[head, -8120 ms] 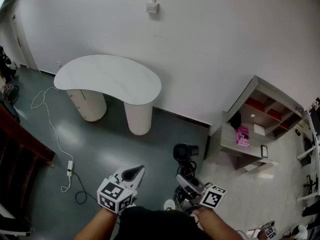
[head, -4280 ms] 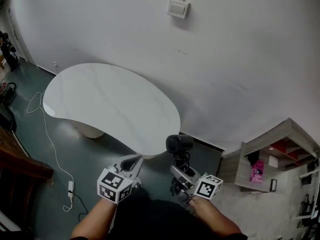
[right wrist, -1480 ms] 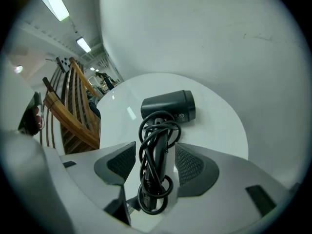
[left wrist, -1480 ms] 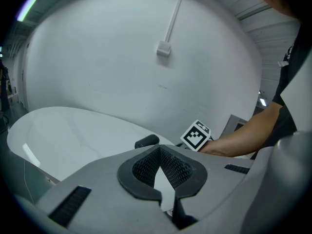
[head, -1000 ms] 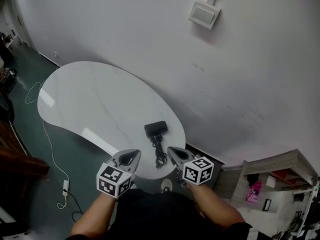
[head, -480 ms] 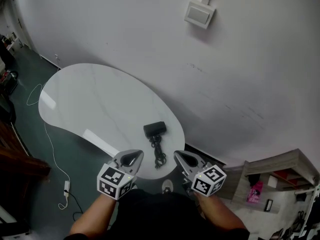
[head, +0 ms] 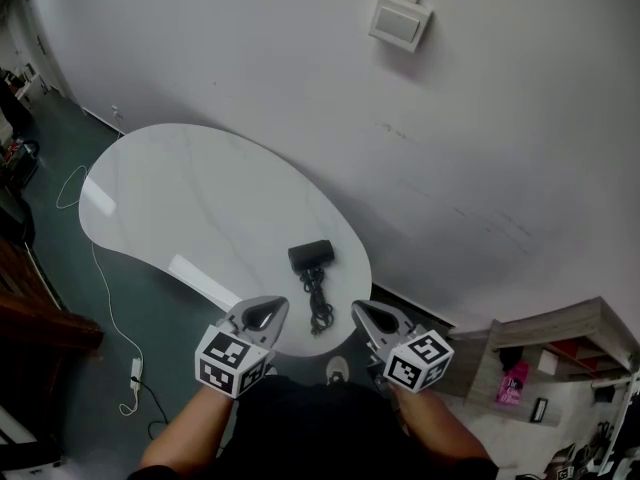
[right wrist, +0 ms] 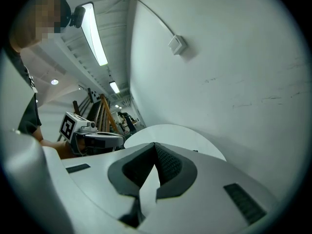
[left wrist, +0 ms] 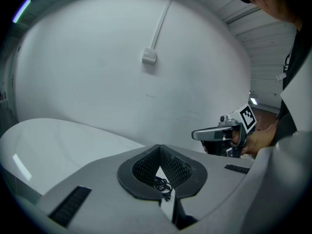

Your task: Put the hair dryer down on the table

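Observation:
The black hair dryer [head: 311, 255] lies on the white kidney-shaped table [head: 200, 208], near its right end, with its coiled black cord [head: 319, 305] trailing toward me. My right gripper [head: 371, 318] hangs just off the table's near edge, to the right of the cord, shut and holding nothing. To the left of the cord my left gripper [head: 262, 314] is likewise shut and holding nothing. In the left gripper view a bit of cord [left wrist: 163, 185] shows behind the closed jaws of the left gripper [left wrist: 159, 148], and the right gripper [left wrist: 214, 133] is at the right. The right gripper view shows the right gripper [right wrist: 155, 144] shut over the table [right wrist: 180, 134].
A white wall with a switch box [head: 400, 23] stands right behind the table. On the green floor at the left a white cable [head: 98, 288] leads to a power strip [head: 136, 370]. Dark wooden furniture [head: 35, 318] is at the left edge, a shelf unit [head: 560, 343] at the lower right.
The hair dryer, carried in my right gripper seconds ago, now lies on the table. Over the last second the right gripper drew back toward me and to the right. The left stayed put.

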### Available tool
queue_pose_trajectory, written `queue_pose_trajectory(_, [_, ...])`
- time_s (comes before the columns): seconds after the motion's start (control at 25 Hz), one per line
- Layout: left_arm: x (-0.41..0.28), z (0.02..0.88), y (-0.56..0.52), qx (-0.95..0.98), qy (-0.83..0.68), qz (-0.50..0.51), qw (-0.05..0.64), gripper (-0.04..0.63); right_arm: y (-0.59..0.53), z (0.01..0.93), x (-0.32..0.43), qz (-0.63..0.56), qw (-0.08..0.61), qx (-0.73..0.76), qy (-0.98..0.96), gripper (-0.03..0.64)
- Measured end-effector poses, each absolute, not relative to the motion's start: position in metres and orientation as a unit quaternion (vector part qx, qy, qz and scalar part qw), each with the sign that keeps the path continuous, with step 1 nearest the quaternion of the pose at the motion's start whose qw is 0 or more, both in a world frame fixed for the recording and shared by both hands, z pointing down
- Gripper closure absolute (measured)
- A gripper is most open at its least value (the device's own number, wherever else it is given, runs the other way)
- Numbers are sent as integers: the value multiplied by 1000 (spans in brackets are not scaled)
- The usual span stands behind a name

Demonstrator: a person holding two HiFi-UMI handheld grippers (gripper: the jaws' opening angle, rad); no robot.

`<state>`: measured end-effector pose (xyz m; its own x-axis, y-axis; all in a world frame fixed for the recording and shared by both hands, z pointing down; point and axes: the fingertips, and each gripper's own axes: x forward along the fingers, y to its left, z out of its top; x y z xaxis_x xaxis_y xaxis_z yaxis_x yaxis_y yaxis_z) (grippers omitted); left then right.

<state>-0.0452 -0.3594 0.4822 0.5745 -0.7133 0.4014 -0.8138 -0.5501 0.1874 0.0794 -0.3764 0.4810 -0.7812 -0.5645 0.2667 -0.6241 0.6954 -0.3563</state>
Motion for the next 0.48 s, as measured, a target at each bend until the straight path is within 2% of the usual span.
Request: queue_pose_trajectory(0.48, [-47,480,-361,868,-442,140,175,584,-379,482,76,218,68,320,-920,609])
